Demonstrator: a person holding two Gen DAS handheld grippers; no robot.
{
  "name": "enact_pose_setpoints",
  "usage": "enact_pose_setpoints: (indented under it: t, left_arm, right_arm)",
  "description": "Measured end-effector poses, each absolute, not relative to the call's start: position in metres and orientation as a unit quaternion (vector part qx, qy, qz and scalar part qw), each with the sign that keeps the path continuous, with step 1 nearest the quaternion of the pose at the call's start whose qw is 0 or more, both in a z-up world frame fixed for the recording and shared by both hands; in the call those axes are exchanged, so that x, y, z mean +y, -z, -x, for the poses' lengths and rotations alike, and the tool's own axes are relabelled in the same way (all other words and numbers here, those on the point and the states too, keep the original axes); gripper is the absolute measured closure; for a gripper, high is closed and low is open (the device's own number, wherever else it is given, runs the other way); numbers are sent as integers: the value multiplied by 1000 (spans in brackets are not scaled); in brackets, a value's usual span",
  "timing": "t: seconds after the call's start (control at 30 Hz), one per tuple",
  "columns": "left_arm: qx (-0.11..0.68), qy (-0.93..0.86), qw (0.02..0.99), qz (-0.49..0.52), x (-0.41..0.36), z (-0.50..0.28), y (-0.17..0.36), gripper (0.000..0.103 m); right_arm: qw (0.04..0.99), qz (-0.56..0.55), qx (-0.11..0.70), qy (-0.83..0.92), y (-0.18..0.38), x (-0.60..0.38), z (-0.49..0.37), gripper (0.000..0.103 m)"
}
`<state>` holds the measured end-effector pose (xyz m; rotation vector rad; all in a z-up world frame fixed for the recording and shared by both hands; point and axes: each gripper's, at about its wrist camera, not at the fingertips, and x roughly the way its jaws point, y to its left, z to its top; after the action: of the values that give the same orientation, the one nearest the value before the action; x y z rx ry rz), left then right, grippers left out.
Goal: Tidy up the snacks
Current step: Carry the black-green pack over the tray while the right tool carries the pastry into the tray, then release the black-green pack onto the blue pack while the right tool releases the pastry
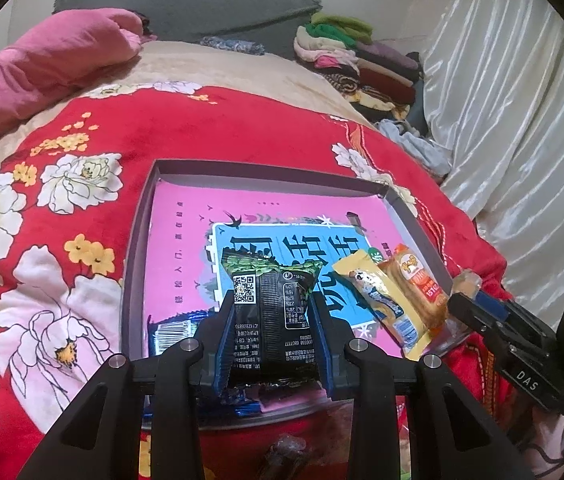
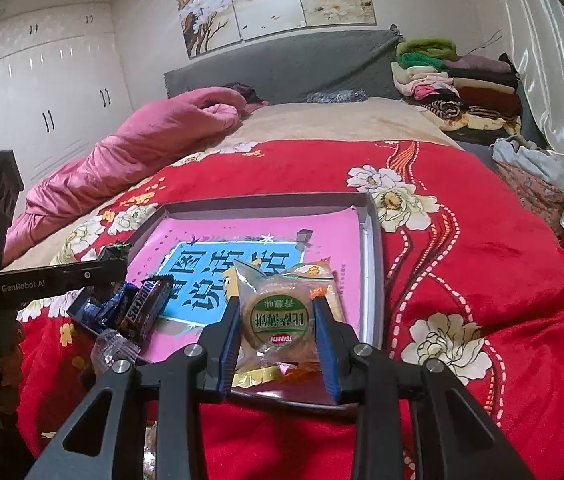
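Observation:
A shallow grey box (image 1: 138,240) with a pink and blue printed bottom lies on the red flowered blanket; it also shows in the right wrist view (image 2: 373,240). My left gripper (image 1: 272,300) is shut on a black snack packet (image 1: 274,312) held over the box's near left part. My right gripper (image 2: 278,304) is shut on a clear-wrapped round pastry with a green label (image 2: 278,316), over the box's near right part. A yellow snack bar (image 1: 377,296) and an orange one (image 1: 417,288) lie in the box's right side. A Snickers bar (image 2: 146,304) and blue wrappers (image 2: 102,308) lie in its left corner.
A pink quilt (image 2: 142,140) lies on the bed's left. Folded clothes (image 2: 457,84) are stacked at the headboard, shiny curtains (image 2: 553,80) on the right. Loose clear-wrapped snacks (image 2: 116,350) lie on the blanket near the box's front edge. White wardrobes (image 2: 42,100) stand far left.

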<state>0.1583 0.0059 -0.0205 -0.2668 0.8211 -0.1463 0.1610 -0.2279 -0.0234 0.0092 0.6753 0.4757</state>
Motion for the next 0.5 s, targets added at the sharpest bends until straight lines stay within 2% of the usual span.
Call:
enact_pose_setpoints:
  t: [0.5]
  left_arm:
    - [405,113,901,108,-16,-160,28,68]
  right_arm:
    - [905,42,339,-256,33,-207,-156,68]
